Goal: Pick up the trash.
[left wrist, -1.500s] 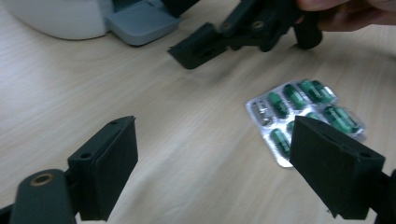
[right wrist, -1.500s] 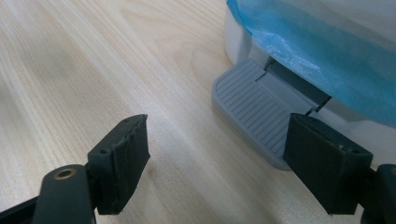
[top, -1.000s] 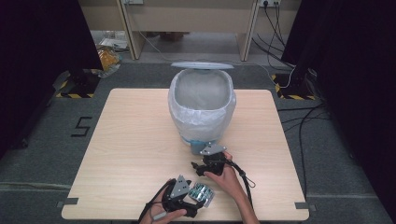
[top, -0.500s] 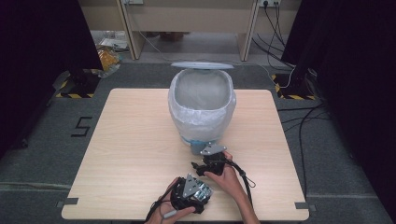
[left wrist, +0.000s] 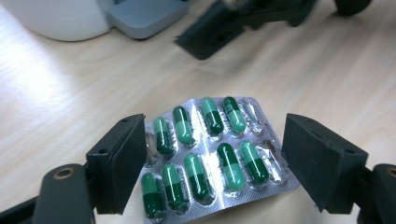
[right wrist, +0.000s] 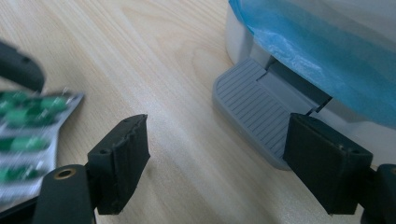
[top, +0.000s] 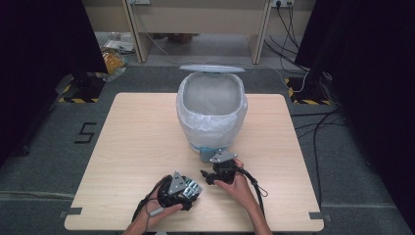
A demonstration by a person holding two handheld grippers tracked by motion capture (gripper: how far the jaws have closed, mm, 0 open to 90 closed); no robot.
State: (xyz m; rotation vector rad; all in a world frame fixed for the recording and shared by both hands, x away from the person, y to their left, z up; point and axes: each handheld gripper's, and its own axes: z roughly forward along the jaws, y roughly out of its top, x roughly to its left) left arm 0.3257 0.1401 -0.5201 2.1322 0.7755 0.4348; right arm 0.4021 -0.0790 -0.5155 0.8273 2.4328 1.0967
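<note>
A silver blister pack [left wrist: 205, 154] of green capsules lies between the jaws of my left gripper [left wrist: 212, 135], slightly bowed, with both pads against its side edges. These jaws have just been closing on it. From above, my left gripper [top: 178, 188] sits near the table's front edge with the blister pack [top: 190, 186] in its jaws. My right gripper [top: 219, 172] stands just to the right, open and holding nothing, close to the grey pedal [right wrist: 252, 107] of the bin [top: 211, 110]. In the right gripper view the blister pack [right wrist: 28, 126] is blurred at the left.
The white bin holds a pale bag, its lid [top: 211, 68] is up, and it stands at the middle of the wooden table [top: 132, 142]. Blue bag film [right wrist: 317, 46] hangs over the bin's base. Cables [top: 254, 183] trail from the right gripper. Dark curtains flank the table.
My left gripper has closed around the blister pack and shifted left along the front of the table, carrying the pack with it. The right gripper has stayed where it was.
</note>
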